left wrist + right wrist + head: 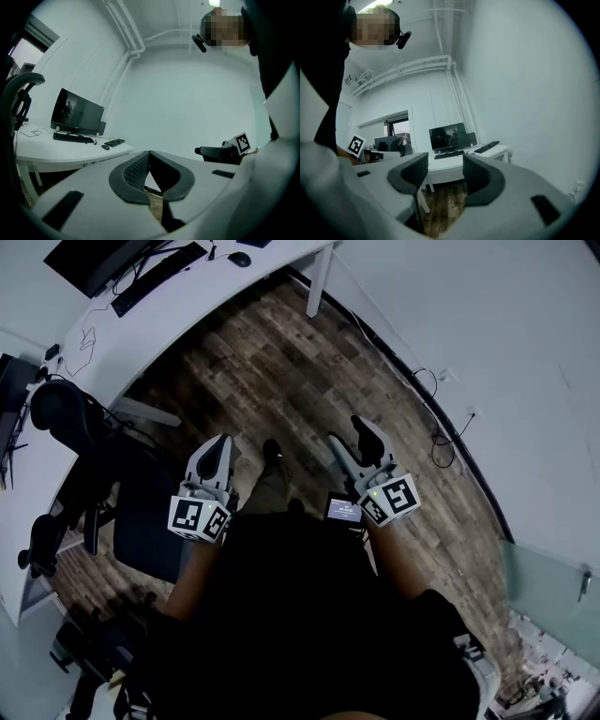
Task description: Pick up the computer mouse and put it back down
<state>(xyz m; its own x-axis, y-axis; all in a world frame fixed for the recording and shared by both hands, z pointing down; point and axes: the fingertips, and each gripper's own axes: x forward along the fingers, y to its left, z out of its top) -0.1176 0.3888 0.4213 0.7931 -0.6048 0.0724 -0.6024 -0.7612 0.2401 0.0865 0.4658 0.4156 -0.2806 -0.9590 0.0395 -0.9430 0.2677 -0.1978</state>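
Observation:
The black computer mouse (240, 259) lies on the white desk (187, 306) at the far top of the head view, beside a black keyboard (159, 277); the left gripper view shows the mouse (105, 147) small and far off. Both grippers hang in mid-air over the wooden floor, well short of the desk. My left gripper (220, 448) (149, 153) has its jaw tips touching, with nothing between them. My right gripper (354, 439) (445, 171) stands open and holds nothing.
A monitor (77, 112) (449, 137) stands on the desk behind the keyboard. Black office chairs (56, 409) sit at the left by a second desk. A white wall (487, 352) with cables (441, 427) runs along the right. The floor (281, 362) lies between me and the desk.

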